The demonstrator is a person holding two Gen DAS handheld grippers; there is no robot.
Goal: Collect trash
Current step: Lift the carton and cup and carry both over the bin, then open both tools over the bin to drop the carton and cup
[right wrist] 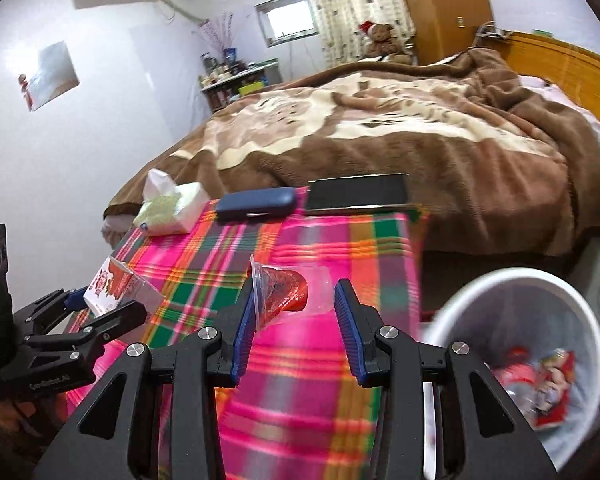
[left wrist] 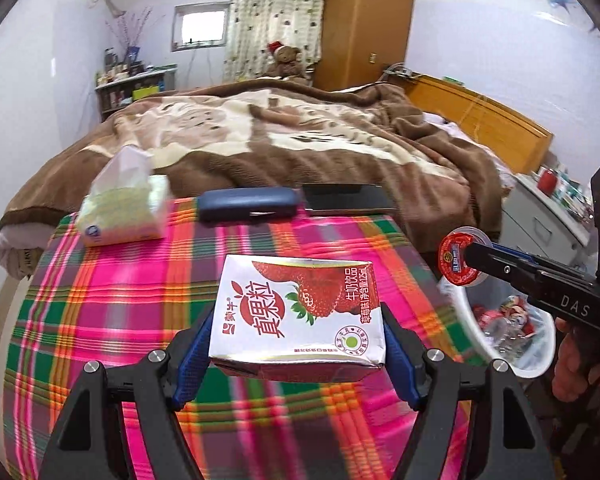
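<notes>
- Left wrist view is showing the left gripper [left wrist: 298,354] clamping a carton [left wrist: 298,312] of strawberry milk, its blue pads [left wrist: 192,354] pressing on the two short sides.
- The carton is hanging tilted above the table [left wrist: 100,312], which is wearing a pink, green and orange plaid cloth.
- At the right edge of this view, the right gripper [left wrist: 466,258] is reaching in from the side, carrying a cup [left wrist: 460,258] with a red foil lid.
- That cup is hovering just above the near rim of the bin [left wrist: 540,364].
- The bin, white, is standing beside the table on its right and is holding red and clear wrappers.
- Right wrist view is showing the right gripper [right wrist: 296,308] with the clear cup [right wrist: 284,292] lying sideways between its jaws, lid against the left pad [right wrist: 246,320].
- The cup's clear base is reaching toward the right pad; whether it is touching is hard to tell, though the cup is staying up off the cloth.
- The bin [right wrist: 460,308] is sitting low and right of these fingers, near them.
- The left gripper [right wrist: 112,304] is showing at the left edge with the carton [right wrist: 114,286] in its grip.
- Along the table's far edge are lying a tissue pack [left wrist: 120,212], a dark blue case [left wrist: 250,204] and a tablet [left wrist: 346,198], the case between the other two.
- Beyond the table, a bed [left wrist: 300,136] under a brown blanket is filling the room.
</notes>
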